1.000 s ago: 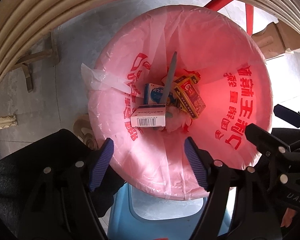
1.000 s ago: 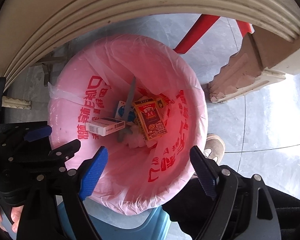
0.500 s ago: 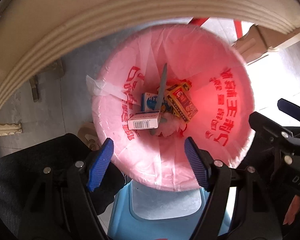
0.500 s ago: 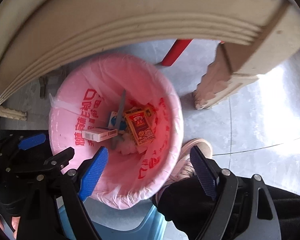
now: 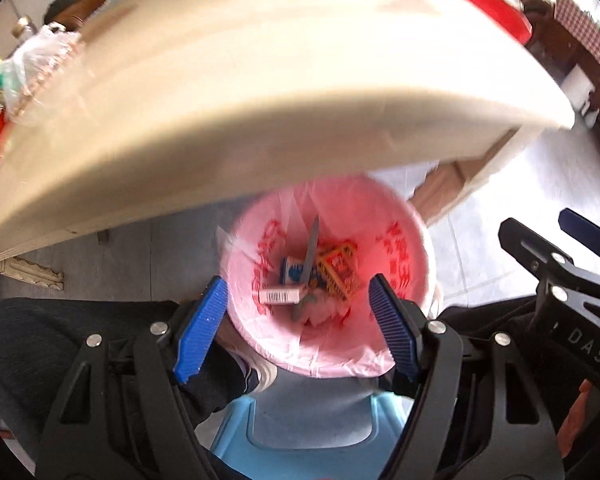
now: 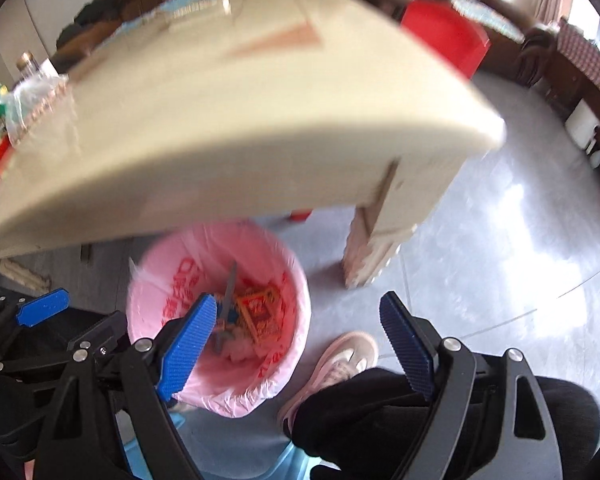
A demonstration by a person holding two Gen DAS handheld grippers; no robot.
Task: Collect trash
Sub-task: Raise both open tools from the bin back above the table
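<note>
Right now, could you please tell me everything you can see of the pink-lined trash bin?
The trash bin is round, lined with a thin pink plastic bag printed with red characters, its edge folded over the rim. It stands upright on the grey floor, partly under the beige table. Inside lie a white barcoded box, a red-yellow box, a grey stick and crumpled tissue.

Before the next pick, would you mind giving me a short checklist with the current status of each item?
1. Left tool empty and open: ok, jaws spread wide with nothing between them.
2. Right tool empty and open: ok, jaws apart, nothing held.
3. Pink-lined bin upright and open: ok, liner folded over the rim.
4. Earlier trash inside the bin: ok, white barcode box, red-yellow box and grey stick lie at the bottom.
5. Tools clear of the table edge: cannot tell, the picture is blurred there.
6. Next trash item located: cannot tell, only a blurred plastic bag shows on the tabletop.
</note>
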